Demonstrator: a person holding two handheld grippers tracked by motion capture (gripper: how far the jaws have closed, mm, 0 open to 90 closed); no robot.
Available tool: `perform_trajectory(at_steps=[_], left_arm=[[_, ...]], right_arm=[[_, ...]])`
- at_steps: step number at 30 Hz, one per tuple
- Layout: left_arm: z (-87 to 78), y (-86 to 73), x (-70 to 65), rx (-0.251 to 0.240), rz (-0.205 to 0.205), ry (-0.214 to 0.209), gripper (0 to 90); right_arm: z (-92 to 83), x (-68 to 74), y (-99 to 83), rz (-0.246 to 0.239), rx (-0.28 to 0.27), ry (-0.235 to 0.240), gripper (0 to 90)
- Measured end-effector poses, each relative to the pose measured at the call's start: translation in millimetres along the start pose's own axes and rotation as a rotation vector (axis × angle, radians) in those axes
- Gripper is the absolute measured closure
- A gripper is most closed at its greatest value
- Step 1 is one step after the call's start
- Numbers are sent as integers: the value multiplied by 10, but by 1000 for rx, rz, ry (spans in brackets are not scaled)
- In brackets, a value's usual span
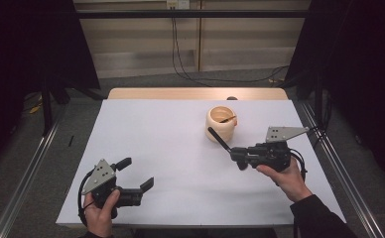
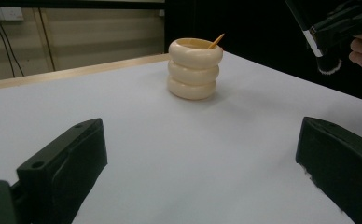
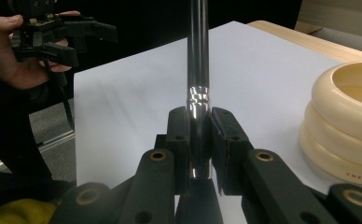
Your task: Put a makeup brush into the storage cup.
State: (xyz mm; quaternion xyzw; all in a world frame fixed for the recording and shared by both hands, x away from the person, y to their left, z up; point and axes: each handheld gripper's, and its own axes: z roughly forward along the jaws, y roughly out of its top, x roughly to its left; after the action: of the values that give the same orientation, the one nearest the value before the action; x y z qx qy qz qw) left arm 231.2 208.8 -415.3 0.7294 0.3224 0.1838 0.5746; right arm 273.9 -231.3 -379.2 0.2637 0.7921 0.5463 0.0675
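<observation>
High view: right gripper (image 1: 236, 157) pinched a black pen (image 1: 219, 140), its tip just short of the cup (image 1: 221, 124).

Left gripper view: left gripper (image 2: 202, 177) was spread, holding nothing.

Right gripper view: pen looked stiff, light, glossy, likely slippery; the end grip seemed sound.

Cream holder (image 2: 193, 70) w/ stick (orange) on white table (image 2: 179, 140)

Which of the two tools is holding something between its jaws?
The right tool: its jaws are shut on a black stick beside the cream holder. The left tool stands open with nothing between its jaws.
</observation>
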Motion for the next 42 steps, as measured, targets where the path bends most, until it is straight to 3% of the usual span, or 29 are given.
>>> perform_trajectory(at_steps=[2, 7, 20, 42], left_arm=[[1, 4, -1, -7, -4, -15, 19], [0, 15, -4, -1, 0, 0, 19], [29, 63, -17, 7, 26, -13, 19], [146, 55, -105, 35, 31, -45, 19]], right_arm=[[16, 1, 5, 1, 6, 0, 784], [42, -5, 3, -1, 18, 3, 784], [148, 17, 63, -25, 67, 37, 784], [350, 39, 124, -66, 208, 84, 784]])
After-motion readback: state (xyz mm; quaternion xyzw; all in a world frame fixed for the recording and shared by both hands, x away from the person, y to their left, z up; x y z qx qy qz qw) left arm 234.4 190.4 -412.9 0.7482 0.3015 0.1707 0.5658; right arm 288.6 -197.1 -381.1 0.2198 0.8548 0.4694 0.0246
